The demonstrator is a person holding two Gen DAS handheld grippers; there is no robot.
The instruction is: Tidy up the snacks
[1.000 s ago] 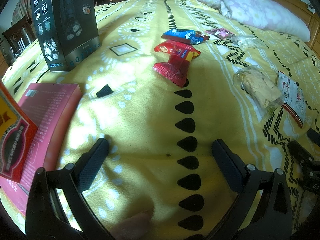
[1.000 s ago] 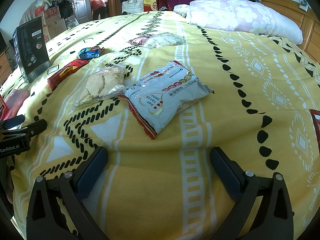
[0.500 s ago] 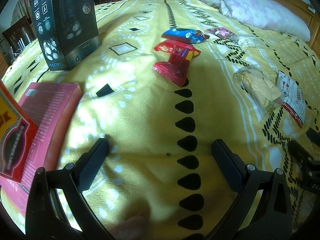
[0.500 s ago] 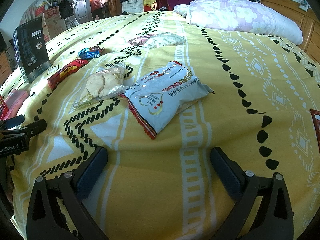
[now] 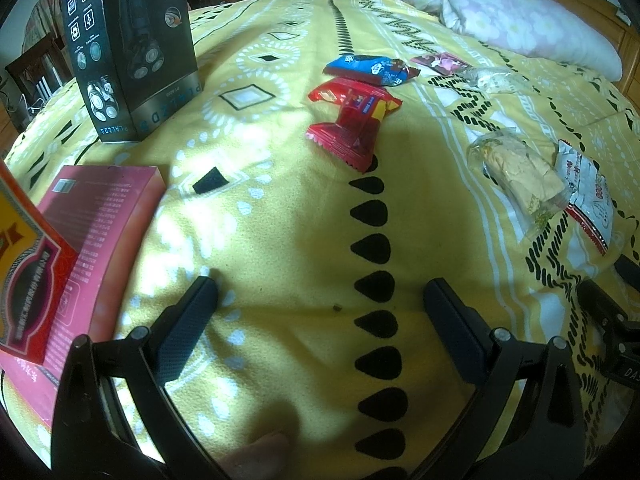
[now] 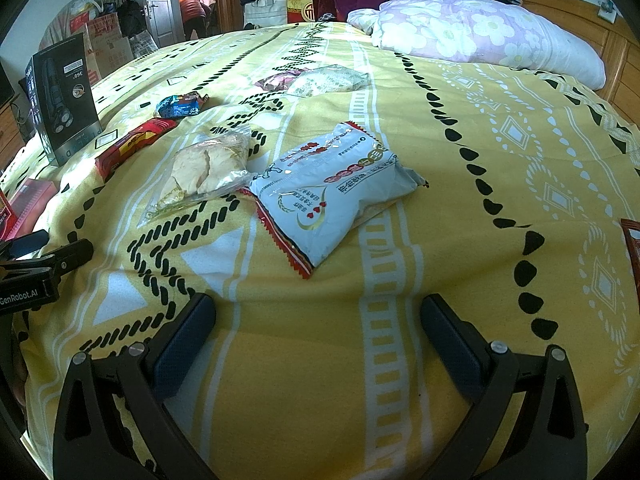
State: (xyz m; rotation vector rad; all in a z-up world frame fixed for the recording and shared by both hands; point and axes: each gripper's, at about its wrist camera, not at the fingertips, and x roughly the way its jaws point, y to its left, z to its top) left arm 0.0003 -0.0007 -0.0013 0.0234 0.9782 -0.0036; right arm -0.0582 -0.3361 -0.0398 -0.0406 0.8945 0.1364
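Note:
Snacks lie scattered on a yellow patterned bedspread. A red snack pack and a blue one lie ahead of my left gripper, which stands open over bare cover. A clear bag of pale crisps and a white-and-red snack bag lie just beyond my right gripper, also open and empty. Further back rest a pink packet and a clear bag of white bits. The left gripper shows at the right wrist view's left edge.
A black shaver box stands upright at the back left. A pink box and a red-and-yellow box lie at the near left. A floral pillow lies at the headboard. Bags and clutter crowd the doorway beyond.

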